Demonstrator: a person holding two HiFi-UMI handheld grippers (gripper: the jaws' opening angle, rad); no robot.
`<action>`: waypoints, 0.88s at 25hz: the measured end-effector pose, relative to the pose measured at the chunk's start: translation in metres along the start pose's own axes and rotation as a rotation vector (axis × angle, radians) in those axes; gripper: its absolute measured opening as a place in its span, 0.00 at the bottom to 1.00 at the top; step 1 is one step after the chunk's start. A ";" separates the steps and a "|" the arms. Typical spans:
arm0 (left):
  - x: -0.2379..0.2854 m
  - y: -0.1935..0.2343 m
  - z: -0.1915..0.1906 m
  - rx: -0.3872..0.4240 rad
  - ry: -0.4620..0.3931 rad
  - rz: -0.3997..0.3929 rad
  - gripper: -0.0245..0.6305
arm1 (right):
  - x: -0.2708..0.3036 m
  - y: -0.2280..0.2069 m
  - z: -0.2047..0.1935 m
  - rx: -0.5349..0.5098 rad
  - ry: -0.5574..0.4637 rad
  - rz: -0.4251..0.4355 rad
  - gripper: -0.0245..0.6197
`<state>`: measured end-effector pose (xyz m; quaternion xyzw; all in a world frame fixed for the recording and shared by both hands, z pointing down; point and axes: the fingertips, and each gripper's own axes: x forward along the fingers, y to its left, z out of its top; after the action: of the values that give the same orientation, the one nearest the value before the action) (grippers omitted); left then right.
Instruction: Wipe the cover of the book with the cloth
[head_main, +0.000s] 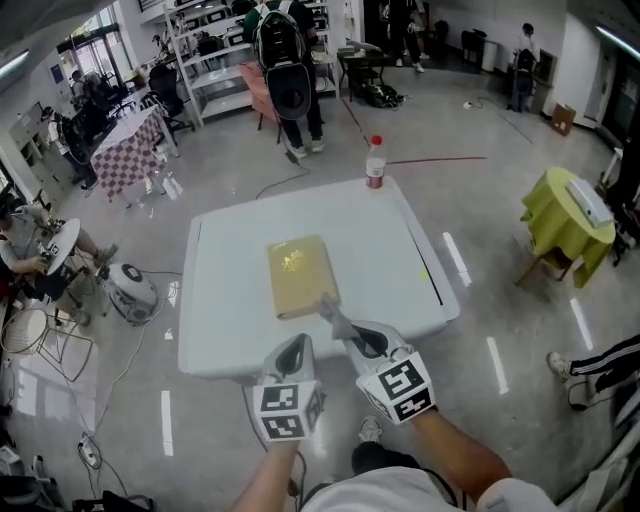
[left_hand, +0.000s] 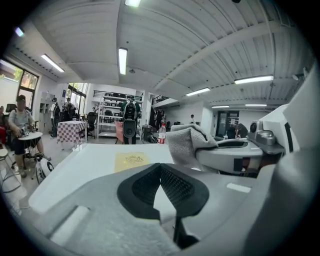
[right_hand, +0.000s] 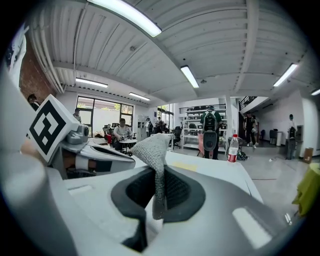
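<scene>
One counter (head_main: 220, 330): white, on grey workshop floor (head_main: 500, 200).
Book (head_main: 300, 276): one, tan.
Bottle (head_main: 375, 162): one.
Left tongs (left_hand: 160, 167): closed, empty.
Right tongs (right_hand: 159, 186): pinching cloth (right_hand: 152, 149).

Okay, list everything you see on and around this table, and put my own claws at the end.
table: one, white, middle of the floor
book: one, tan, lying flat mid-table
bottle: one, clear with red cap, far table edge
cloth: one, grey, by the book's near corner
draped stand: one, yellow-green, floor at right
left claw: one, white, shut and empty, at near table edge
right claw: one, white, shut on the cloth
</scene>
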<state>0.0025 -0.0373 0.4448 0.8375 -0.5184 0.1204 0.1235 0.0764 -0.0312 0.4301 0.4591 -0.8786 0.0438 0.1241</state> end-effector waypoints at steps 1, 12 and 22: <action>0.008 0.000 0.001 -0.004 0.008 0.005 0.05 | 0.005 -0.008 -0.001 -0.003 0.006 0.008 0.06; 0.069 0.018 0.012 0.011 0.035 0.106 0.05 | 0.063 -0.069 0.000 -0.071 0.041 0.125 0.06; 0.104 0.064 0.011 -0.021 0.027 0.149 0.05 | 0.136 -0.096 0.004 -0.225 0.088 0.190 0.06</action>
<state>-0.0088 -0.1555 0.4744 0.7935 -0.5789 0.1354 0.1299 0.0797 -0.1957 0.4582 0.3547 -0.9111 -0.0232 0.2087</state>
